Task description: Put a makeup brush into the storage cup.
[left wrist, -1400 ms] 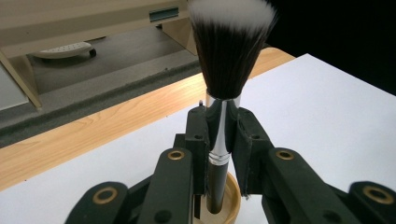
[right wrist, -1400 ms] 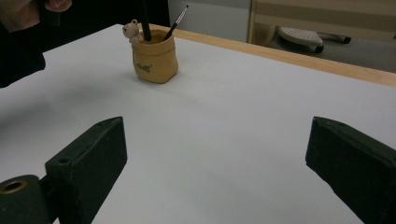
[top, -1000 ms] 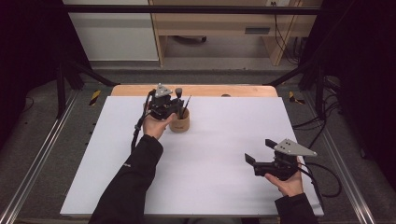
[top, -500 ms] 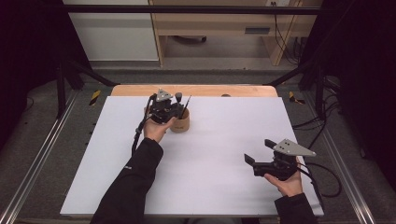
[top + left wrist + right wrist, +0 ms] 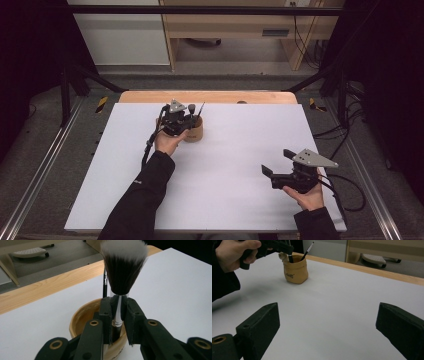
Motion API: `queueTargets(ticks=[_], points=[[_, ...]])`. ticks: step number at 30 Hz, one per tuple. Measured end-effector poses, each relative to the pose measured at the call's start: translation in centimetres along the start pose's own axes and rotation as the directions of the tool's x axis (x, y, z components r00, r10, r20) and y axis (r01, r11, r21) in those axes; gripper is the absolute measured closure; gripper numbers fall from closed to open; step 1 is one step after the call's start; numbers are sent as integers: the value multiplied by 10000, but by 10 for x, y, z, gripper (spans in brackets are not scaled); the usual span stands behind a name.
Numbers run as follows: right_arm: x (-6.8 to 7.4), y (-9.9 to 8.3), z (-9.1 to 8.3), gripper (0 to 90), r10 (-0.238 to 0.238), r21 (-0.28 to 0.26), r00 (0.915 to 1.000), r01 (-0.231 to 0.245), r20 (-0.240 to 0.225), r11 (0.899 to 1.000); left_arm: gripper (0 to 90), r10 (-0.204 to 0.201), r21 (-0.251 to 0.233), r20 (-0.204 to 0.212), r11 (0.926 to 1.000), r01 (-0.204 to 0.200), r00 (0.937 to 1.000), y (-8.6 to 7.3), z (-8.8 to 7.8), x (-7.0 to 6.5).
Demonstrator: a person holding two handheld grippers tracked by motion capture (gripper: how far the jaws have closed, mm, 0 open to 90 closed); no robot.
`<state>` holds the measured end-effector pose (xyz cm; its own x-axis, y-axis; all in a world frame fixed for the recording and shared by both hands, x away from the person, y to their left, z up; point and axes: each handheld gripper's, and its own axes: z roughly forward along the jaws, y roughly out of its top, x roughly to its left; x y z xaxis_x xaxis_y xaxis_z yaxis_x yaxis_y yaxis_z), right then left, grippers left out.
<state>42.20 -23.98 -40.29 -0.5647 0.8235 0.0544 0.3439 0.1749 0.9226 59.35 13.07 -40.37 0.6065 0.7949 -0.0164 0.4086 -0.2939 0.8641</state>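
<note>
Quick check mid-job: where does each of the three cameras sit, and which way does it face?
High view: above the person's side, looking forward and down on the white table; both forearms enter from below, left gripper at the tan cup, right gripper near.
Left gripper view: rides the left gripper, looking along its jaws, clamped on the makeup brush standing in the cup.
Right gripper view: rides the right gripper, open jaws low, facing across the table.
Shared: right gripper view and high view both show cup and left hand.

Only print I see is on the tan pot (image 5: pixel 295 270), far left; too small to read.
</note>
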Motion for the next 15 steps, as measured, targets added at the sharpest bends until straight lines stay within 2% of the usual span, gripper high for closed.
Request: queueTargets(ticks=[7, 9, 12, 15], points=[[1, 0, 2, 56, -32, 25, 10000, 32, -33, 10000, 758, 121, 142, -54, 9998, -120, 9999, -4, -3, -1], [1, 0, 1, 56, -19, 23, 10000, 19, -41, 10000, 720, 24, 18, -15, 10000, -24, 10000, -5, -6, -1], [1, 0, 1, 56, 18, 29, 10000, -18, -48, 10000, 706, 116, -46, -42, 9999, -117, 9999, -6, -12, -1], [1, 0, 2, 56, 6, 19, 10000, -6, -60, 10000, 634, 90, -301, -6, 9995, -90, 10000, -6, -20, -2]])
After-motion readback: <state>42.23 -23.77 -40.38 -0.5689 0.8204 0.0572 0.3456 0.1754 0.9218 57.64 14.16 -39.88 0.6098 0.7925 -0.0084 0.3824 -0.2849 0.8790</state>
